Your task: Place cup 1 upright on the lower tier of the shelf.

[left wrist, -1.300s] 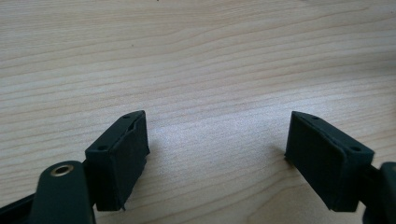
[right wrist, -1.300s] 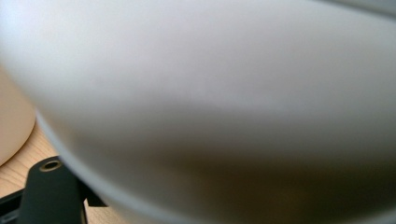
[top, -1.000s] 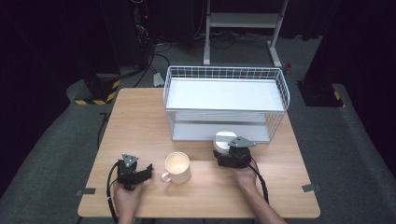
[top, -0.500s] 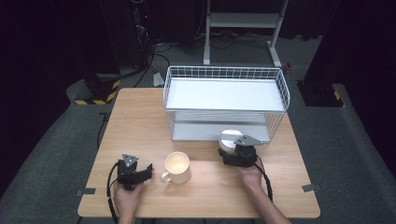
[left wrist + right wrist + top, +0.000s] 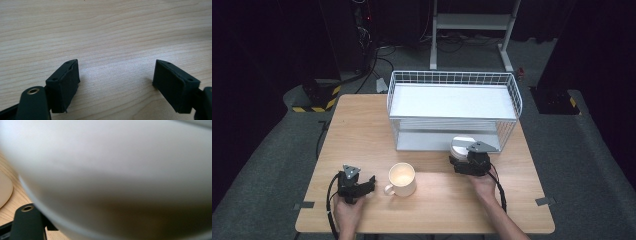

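A cream mug point(image 5: 402, 178) stands on the wooden table point(image 5: 362, 125), its handle to the left. My left gripper point(image 5: 368, 184) rests on the table just left of the mug. It is open, and its jaws point(image 5: 116, 73) have only bare wood between them. My right gripper point(image 5: 462, 157) is shut on a white bowl point(image 5: 460, 145) at the front of the white wire rack point(image 5: 452, 75). The bowl's wall point(image 5: 112, 170) looms close and blurred in the right gripper view and hides the jaw tips.
The wire rack has two white shelves and takes up the far right half of the table. A bare strip of table lies between the mug and the right hand. Cables and a metal stand are on the dark floor beyond the table.
My right gripper and the bowl have shifted slightly right, closer to the rack's front. The left gripper and the mug have stayed put.
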